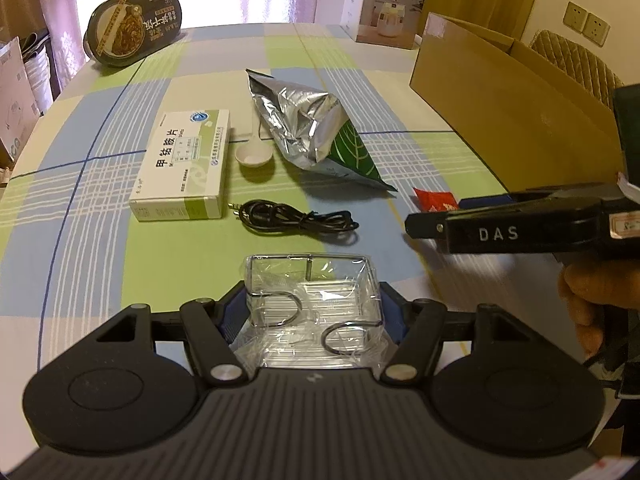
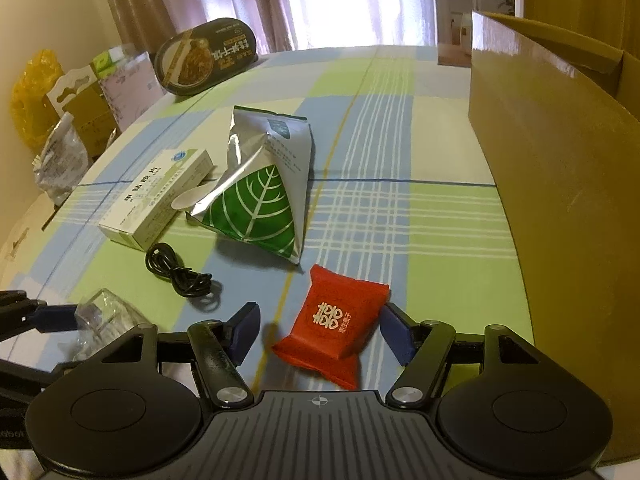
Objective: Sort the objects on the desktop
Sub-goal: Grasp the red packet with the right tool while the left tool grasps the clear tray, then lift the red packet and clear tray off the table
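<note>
Left fingers [image 1: 312, 312]: clamped on plastic-wrapped wire rack [image 1: 312, 304], held over the surface [image 1: 100, 280].
Right fingers [image 2: 320, 336]: spread wide around red packet [image 2: 340, 324], not closed.
Risk: slick wrap could have let the rack slip.
Right view only: packet's full face.

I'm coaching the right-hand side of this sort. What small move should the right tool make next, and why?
Probably close the right tool on the red packet. Its fingers are open on either side of the packet, the right one at its edge. The left tool already grips the wrapped wire rack, and the cardboard box is beside it.
</note>
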